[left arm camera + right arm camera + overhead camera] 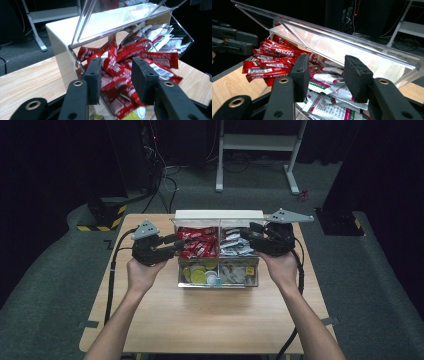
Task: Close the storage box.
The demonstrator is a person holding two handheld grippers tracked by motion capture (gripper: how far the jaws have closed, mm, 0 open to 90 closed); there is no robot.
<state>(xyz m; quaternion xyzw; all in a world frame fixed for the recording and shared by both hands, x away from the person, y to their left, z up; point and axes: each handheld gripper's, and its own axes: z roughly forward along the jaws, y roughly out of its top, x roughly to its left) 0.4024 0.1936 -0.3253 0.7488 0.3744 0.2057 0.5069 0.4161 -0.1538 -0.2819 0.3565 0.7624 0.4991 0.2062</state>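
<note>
At the back of the table we have a clear organiser box (218, 281) with its lid raised, red sachets (197, 242) in one rear compartment, white ones (235, 244) beside them. Our left gripper (116, 81) hangs parted and empty over the red pile; the right gripper (325, 77) likewise gapes over the white. Probably a pick comes next: we should descend squarely onto one sachet, clear of the lid.

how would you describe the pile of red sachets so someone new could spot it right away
On the wooden table stands a clear four-compartment box with its lid raised. The red sachets fill the far compartment on the person's left. Their neighbours are white sachets beside them and yellow-green round packs in front; only this pile is red.
</note>
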